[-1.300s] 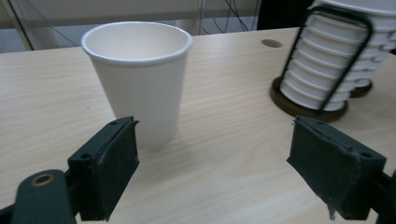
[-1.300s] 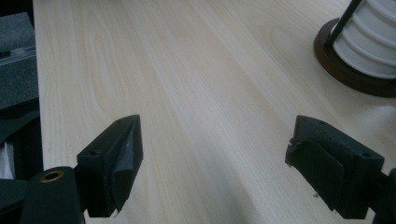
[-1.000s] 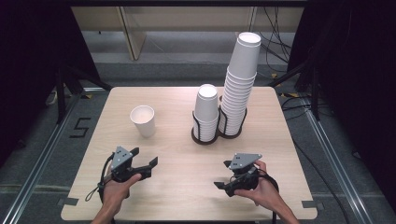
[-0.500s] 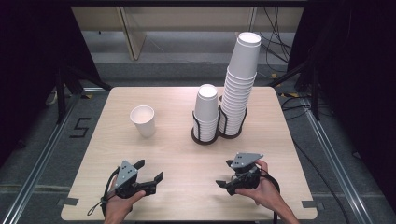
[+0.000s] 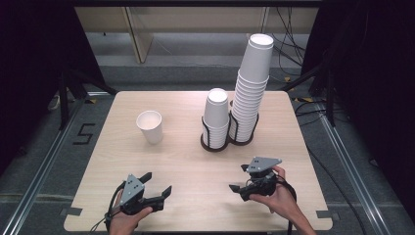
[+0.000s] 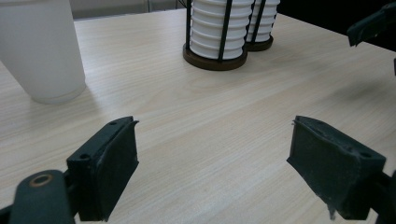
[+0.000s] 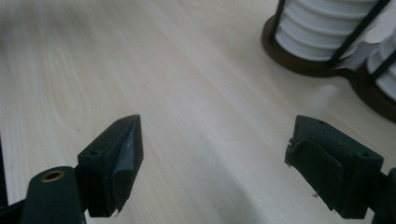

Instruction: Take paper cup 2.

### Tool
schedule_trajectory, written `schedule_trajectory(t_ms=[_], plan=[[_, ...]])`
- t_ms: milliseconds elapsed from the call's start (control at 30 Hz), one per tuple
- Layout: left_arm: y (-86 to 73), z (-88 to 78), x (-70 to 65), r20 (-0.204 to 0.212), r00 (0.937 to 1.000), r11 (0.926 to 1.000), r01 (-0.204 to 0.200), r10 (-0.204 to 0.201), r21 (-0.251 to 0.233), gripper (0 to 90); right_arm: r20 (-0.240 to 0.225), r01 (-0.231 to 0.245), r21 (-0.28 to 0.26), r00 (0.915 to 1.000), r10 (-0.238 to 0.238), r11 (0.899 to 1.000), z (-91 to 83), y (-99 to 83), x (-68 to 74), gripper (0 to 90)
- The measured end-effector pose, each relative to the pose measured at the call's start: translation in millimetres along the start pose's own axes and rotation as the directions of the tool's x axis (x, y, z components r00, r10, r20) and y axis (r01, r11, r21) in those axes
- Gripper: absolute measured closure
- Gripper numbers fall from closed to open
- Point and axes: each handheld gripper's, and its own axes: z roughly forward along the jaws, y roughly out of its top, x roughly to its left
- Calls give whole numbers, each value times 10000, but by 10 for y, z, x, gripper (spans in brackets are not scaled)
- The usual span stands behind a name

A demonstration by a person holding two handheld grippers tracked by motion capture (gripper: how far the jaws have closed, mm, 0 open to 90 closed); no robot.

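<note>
Paper cup [image 5: 150, 126]: stands upright and alone on the left half of the table [image 5: 186, 166], mouth up, well apart from the two stacks in the holder.
Direction from the jaws: the cup lies ahead of the left gripper [image 5: 155, 188] and slightly to its left; in the left gripper view it sits at the upper left [image 6: 41, 51], off the line between the two jaws.
Nearer hand: the left; the right gripper [image 5: 240, 178] rests across the table, closer to the cup holder [image 5: 215, 143].
Long axis: vertical, so a level approach from the side would suit it.
Left gripper jaws: spread apart, nothing between them, bare table below.
Right gripper jaws: also spread and empty [image 7: 212, 154], pointing toward the holder's base [image 7: 299, 56].
Stacks: short stack [image 5: 216, 115] and tall stack [image 5: 252, 88], untouched.
</note>
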Motion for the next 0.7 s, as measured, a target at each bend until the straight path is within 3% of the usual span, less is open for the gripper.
schedule_trajectory(t_ms=[100,167,267,333,433,467,533,700], plan=[[6,-2,0,4,10000,10000,25,-25,-64,146,311,-47,-160,9995,52,9999,-77,31,-40,185],[13,5,-12,83,10000,9999,-17,18,-102,146,506,-390,-450,9979,413,9982,-148,58,-90,185],[6,2,-41,123,9997,9997,-227,226,55,146,808,-831,-803,9927,896,9933,-260,98,-180,184],[1,16,-55,221,9996,9998,-165,167,-107,146,1036,-1209,-1124,9857,1327,9863,-336,132,-230,184],[-4,16,-52,261,9993,9996,-280,282,-68,147,1193,-1172,-1532,9835,1361,9812,-431,212,-333,186],[-7,13,-50,216,9994,9996,-264,265,-27,146,1281,-1530,-1571,9764,1737,9757,-481,248,-337,185],[-5,9,-42,142,9996,9997,-239,238,41,146,1579,-1236,-1834,9755,1533,9752,-573,327,-411,184],[-21,29,-26,209,9995,9997,-235,234,34,146,2087,-1143,-2430,9636,1670,9633,-785,542,-559,169]])
